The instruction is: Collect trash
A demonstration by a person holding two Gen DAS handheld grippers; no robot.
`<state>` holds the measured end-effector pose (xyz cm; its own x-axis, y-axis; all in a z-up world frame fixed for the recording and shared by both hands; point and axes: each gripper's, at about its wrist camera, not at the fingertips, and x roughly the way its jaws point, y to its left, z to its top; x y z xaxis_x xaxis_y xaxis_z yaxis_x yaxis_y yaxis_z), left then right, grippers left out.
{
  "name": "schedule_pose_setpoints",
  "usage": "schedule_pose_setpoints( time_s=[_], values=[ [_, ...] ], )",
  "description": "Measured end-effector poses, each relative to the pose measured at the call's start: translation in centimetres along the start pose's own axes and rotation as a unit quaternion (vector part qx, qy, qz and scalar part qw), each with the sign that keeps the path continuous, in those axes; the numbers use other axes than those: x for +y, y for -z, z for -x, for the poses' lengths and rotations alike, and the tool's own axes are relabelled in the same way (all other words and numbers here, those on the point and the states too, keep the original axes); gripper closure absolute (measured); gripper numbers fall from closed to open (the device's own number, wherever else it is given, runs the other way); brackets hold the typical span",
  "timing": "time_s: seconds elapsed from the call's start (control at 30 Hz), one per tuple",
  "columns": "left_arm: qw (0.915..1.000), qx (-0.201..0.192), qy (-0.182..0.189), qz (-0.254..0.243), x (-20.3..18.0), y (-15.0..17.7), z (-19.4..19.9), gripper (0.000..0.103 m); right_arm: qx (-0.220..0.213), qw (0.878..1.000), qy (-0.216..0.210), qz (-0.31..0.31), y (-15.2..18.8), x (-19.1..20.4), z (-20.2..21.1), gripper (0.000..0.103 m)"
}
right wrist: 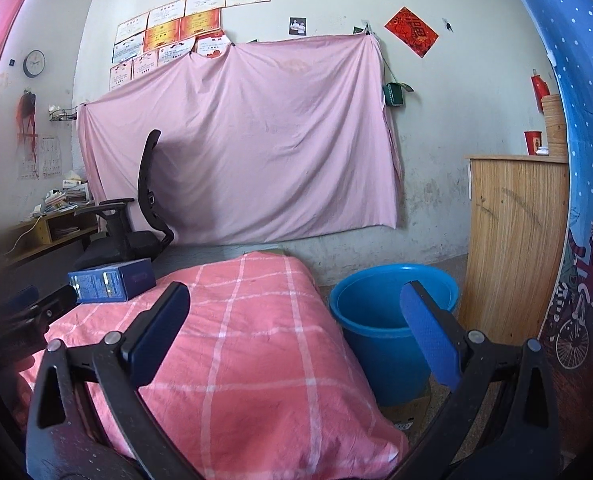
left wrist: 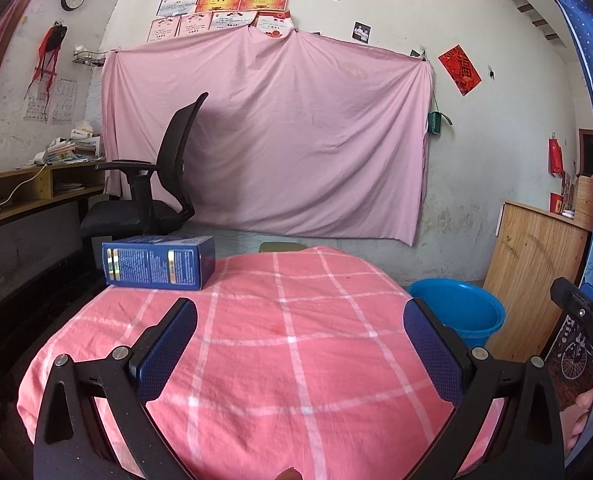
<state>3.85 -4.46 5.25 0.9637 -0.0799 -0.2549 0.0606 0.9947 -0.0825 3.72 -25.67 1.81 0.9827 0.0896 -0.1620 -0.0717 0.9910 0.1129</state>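
A dark blue carton (left wrist: 158, 262) lies on its side at the far left corner of the table with the pink checked cloth (left wrist: 288, 360). It also shows in the right wrist view (right wrist: 112, 282). A blue plastic bucket (right wrist: 392, 320) stands on the floor right of the table; it also shows in the left wrist view (left wrist: 460, 316). My left gripper (left wrist: 300, 344) is open and empty over the table, short of the carton. My right gripper (right wrist: 296, 332) is open and empty over the table's right edge, near the bucket.
A black office chair (left wrist: 152, 192) stands behind the table's left side. A wooden desk with books (left wrist: 36, 188) is at the far left. A wooden cabinet (right wrist: 516, 248) stands right of the bucket. A pink sheet (left wrist: 264, 136) hangs on the back wall.
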Motion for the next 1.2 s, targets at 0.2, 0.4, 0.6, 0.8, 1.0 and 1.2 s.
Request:
schedule_pose_setpoints(
  time_s=[0.2, 0.4, 0.6, 0.8, 1.0, 1.2],
  values=[
    [0.9998, 0.003, -0.021, 0.003, 1.0, 2.3, 1.6, 0.002, 0.014, 1.000, -0.003, 0.004, 2.3, 1.3, 1.0, 0.000],
    [0.9995, 0.003, -0.032, -0.007, 1.5, 4.2, 2.9, 0.002, 0.038, 0.999, -0.003, 0.013, 4.4, 2.3, 1.6, 0.000],
    [0.9995, 0.009, -0.027, -0.016, 1.6, 5.4, 2.9, 0.002, 0.045, 0.999, -0.004, 0.019, 5.0, 2.5, 1.5, 0.000],
    [0.9993, 0.018, -0.024, -0.021, 1.4, 5.9, 2.5, 0.002, 0.052, 0.998, -0.001, 0.025, 5.4, 2.6, 1.0, 0.000],
    [0.9993, 0.022, -0.025, -0.020, 1.8, 6.0, 1.9, 0.002, 0.053, 0.998, -0.001, 0.022, 5.4, 2.4, 0.7, 0.000],
    [0.9992, 0.024, -0.026, -0.019, 2.1, 5.8, 1.5, 0.002, 0.051, 0.998, 0.000, 0.020, 5.4, 2.1, 0.7, 0.000]
  ],
)
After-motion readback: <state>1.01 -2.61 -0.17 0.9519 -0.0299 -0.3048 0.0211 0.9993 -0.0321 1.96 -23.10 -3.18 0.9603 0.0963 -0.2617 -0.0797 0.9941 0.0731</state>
